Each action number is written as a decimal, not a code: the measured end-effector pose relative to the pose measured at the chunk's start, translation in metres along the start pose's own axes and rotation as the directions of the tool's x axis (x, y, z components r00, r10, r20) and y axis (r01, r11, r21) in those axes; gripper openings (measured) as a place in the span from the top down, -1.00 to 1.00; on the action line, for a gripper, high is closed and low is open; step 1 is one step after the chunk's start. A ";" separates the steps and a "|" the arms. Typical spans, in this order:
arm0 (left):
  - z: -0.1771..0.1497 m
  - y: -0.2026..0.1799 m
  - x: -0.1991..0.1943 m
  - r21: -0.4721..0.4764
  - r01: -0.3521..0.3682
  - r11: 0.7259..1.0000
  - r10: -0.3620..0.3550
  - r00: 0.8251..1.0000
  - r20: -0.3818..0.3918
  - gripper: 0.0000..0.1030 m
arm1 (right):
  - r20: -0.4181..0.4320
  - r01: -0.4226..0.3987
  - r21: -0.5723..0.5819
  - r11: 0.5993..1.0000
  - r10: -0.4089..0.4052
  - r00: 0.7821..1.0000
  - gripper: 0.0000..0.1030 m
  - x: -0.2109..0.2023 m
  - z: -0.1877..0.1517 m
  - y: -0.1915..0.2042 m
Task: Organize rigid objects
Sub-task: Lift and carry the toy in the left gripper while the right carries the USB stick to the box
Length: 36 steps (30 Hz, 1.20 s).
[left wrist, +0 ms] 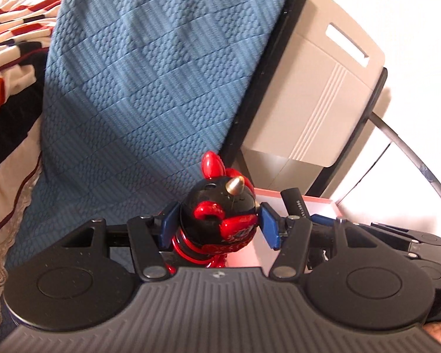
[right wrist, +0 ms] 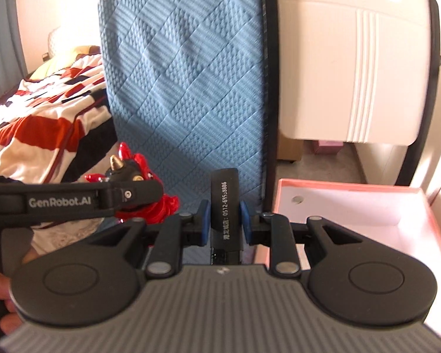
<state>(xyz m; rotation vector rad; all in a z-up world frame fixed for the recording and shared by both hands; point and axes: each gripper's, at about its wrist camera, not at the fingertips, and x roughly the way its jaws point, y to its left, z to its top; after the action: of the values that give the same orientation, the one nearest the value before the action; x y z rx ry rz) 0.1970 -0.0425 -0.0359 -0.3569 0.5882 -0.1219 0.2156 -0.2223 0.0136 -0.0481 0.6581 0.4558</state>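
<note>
figurine (left wrist: 217,220): glossy, rigid, likely slippery; left tool (left wrist: 219,226) is gripping its round head, above the blue mattress (left wrist: 150,82).
black bar (right wrist: 225,206): stiff, light; right tool (right wrist: 225,220) is clamping its mid-length.
pink box (right wrist: 397,189): sitting open just beside.

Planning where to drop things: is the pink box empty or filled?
Empty, as far as visible: the pink box shows only bare white interior; its near part is hidden behind the right gripper.
</note>
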 end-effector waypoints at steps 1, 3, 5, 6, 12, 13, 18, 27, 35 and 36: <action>0.001 -0.006 0.001 0.002 0.003 1.000 -0.003 1.000 0.001 -0.23 | 0.003 0.005 0.001 1.000 -0.005 1.000 0.50 -0.003 0.001 -0.005; 0.002 -0.017 0.003 0.002 0.011 1.000 -0.011 1.000 0.003 -0.23 | 0.011 0.013 0.005 1.000 -0.013 1.000 0.51 -0.010 0.002 -0.014; 0.001 -0.029 0.006 0.008 0.019 1.000 -0.019 1.000 0.005 -0.23 | 0.018 0.021 0.007 1.000 -0.021 1.000 0.51 -0.016 0.003 -0.024; 0.001 -0.036 0.008 0.011 0.022 1.000 -0.022 1.000 0.003 -0.23 | 0.019 0.026 0.012 1.000 -0.026 0.999 0.50 -0.019 0.002 -0.031; -0.009 -0.077 0.030 0.027 0.040 0.999 -0.039 0.999 -0.032 -0.23 | 0.005 0.074 0.041 0.996 -0.074 0.997 0.51 -0.032 -0.009 -0.077; -0.011 -0.084 0.033 0.031 0.042 0.999 -0.040 0.998 -0.041 -0.23 | -0.002 0.081 0.047 0.996 -0.081 0.997 0.50 -0.034 -0.013 -0.085; -0.030 -0.114 0.055 0.039 0.050 0.998 -0.046 0.995 -0.085 -0.23 | -0.043 0.113 0.083 0.990 -0.109 0.993 0.51 -0.037 -0.038 -0.126; -0.072 -0.148 0.097 0.044 0.040 0.998 -0.033 0.986 -0.163 -0.23 | -0.140 0.144 0.161 0.977 -0.122 0.983 0.51 -0.023 -0.094 -0.179; -0.092 -0.154 0.129 0.042 0.023 0.999 -0.012 0.970 -0.244 -0.24 | -0.217 0.142 0.182 0.973 -0.101 0.971 0.50 -0.007 -0.125 -0.198; -0.094 -0.153 0.132 0.042 0.020 0.999 -0.009 0.967 -0.253 -0.24 | -0.226 0.142 0.180 0.973 -0.099 0.969 0.50 -0.005 -0.128 -0.199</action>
<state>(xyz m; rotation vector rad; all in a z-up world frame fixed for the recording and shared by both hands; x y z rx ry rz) 0.2517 -0.2406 -0.1222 -0.3050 0.8344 -0.1961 0.2224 -0.4272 -0.1047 0.0487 0.9061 0.2679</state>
